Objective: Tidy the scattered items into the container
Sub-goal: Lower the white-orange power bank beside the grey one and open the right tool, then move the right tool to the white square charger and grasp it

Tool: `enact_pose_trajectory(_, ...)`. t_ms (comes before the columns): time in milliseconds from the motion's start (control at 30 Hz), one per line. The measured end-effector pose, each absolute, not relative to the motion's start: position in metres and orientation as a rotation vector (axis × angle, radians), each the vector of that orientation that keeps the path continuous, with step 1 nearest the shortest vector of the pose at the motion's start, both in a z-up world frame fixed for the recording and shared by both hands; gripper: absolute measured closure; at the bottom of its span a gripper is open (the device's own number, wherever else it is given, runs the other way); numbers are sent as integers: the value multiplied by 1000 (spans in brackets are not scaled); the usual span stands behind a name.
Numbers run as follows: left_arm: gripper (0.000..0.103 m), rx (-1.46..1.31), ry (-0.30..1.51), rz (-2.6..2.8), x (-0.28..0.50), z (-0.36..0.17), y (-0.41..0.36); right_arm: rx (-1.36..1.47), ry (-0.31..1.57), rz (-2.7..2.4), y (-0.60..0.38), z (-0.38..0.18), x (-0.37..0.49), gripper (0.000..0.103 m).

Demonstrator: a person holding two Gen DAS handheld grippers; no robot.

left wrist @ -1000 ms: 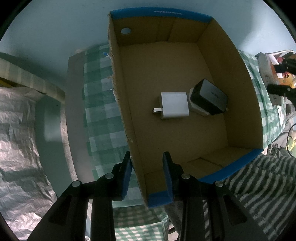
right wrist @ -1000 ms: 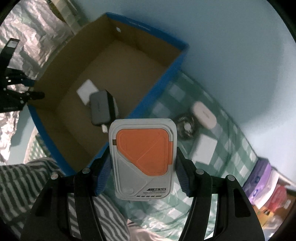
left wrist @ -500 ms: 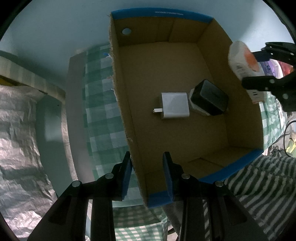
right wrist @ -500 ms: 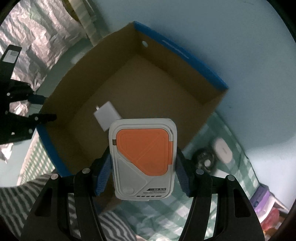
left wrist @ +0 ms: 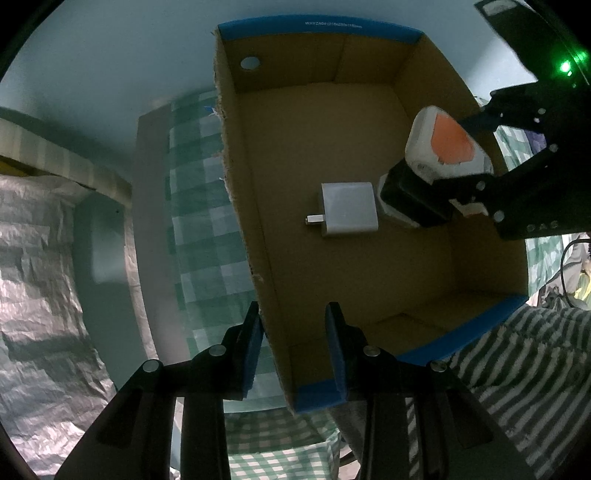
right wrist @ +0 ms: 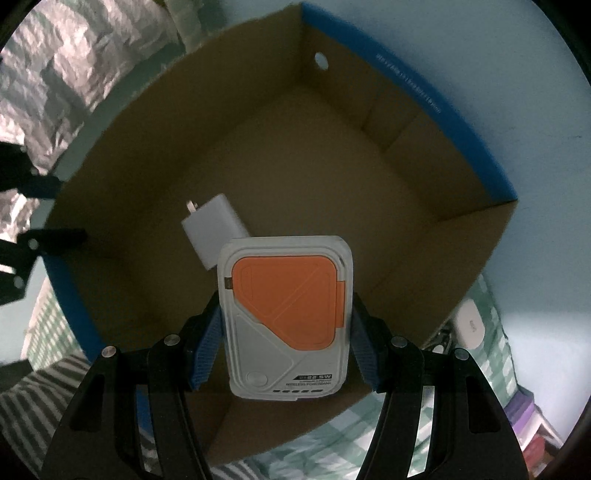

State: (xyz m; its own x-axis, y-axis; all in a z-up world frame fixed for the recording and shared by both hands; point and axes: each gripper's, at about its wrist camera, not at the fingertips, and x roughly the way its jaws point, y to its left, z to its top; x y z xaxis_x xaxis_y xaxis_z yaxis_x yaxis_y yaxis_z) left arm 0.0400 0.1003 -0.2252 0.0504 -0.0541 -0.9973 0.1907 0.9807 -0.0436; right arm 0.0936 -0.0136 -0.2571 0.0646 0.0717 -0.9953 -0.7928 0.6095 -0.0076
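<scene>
A cardboard box with blue rims (left wrist: 317, 31) (right wrist: 461, 122) stands open on a green checked cloth. My right gripper (right wrist: 284, 328) is shut on a white and orange power bank (right wrist: 286, 317) and holds it over the box's inside; it shows in the left wrist view (left wrist: 448, 147) too. On the box floor lie a white charger (left wrist: 349, 214) (right wrist: 214, 229) and a black charger (left wrist: 410, 203), the black one hidden in the right wrist view. My left gripper (left wrist: 295, 350) straddles the box's near left wall, fingers on either side; the grip is unclear.
A white oval case (right wrist: 471, 325) lies on the cloth right of the box, beside a partly hidden dark round item (right wrist: 441, 338). Crinkled silver foil (left wrist: 40, 277) lies at the left, a striped towel (left wrist: 517, 369) at the near right. Purple and red items (right wrist: 524, 417) sit at the far right.
My right gripper has carried the power bank from the cloth side over the box rim and further above the box floor. The left gripper and the box have not moved.
</scene>
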Motion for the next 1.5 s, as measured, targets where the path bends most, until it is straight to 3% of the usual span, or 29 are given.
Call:
enact_pose_trajectory(300,70,108,1511,-187,41,-226,101,-664,1384,745,-11,-273,92,40)
enact_pose_trajectory(967,69,106,1508,-200,40,-225,100,-515,1244,725,-41,-189,99,40)
enact_pose_trajectory(1500,69,113,1505,-207,40,-224,100,-429,1258,614,-104,-167,108,40)
